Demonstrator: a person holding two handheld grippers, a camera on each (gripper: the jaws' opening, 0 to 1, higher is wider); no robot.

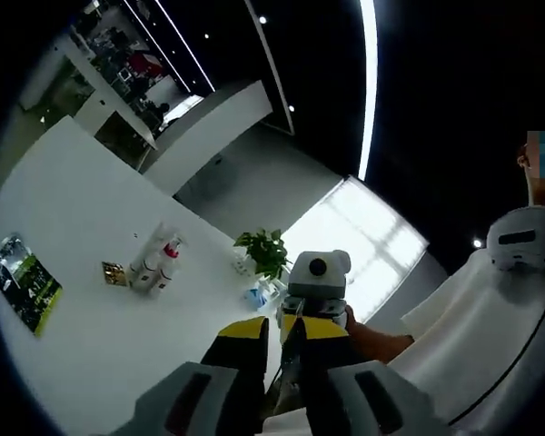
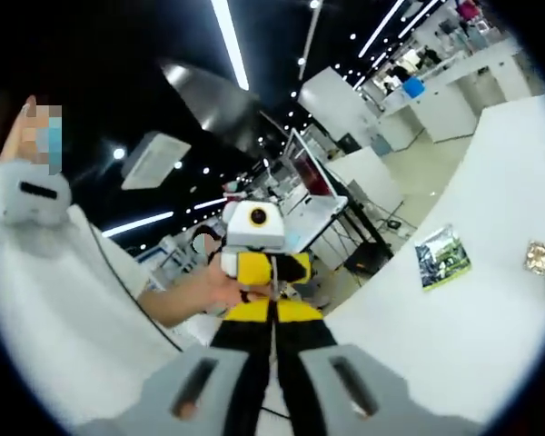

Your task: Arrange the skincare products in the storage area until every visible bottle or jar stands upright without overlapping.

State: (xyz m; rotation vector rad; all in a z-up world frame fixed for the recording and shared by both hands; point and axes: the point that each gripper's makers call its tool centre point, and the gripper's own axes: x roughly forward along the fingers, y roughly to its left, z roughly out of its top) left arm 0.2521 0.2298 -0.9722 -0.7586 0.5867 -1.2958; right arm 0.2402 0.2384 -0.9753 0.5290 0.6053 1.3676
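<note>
Two skincare bottles (image 1: 156, 262) stood touching on the white table (image 1: 91, 336), well ahead and left of the left gripper (image 1: 282, 350). Both it and the right gripper (image 2: 272, 331) had jaws pressed together, holding nothing.

Desk (image 1: 91, 227): smooth white matt top. Bottles (image 1: 156, 263): glossy white plastic. Packet (image 1: 25, 282) left of bottles: shiny printed film. Fingers (image 1: 241, 341): yellow-black plastic.

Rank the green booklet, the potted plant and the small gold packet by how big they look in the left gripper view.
1. Green booklet, though it may be nearer the camera.
2. Potted plant, not much smaller looking, so this order is unsure.
3. Small gold packet, clearly the smallest.
</note>
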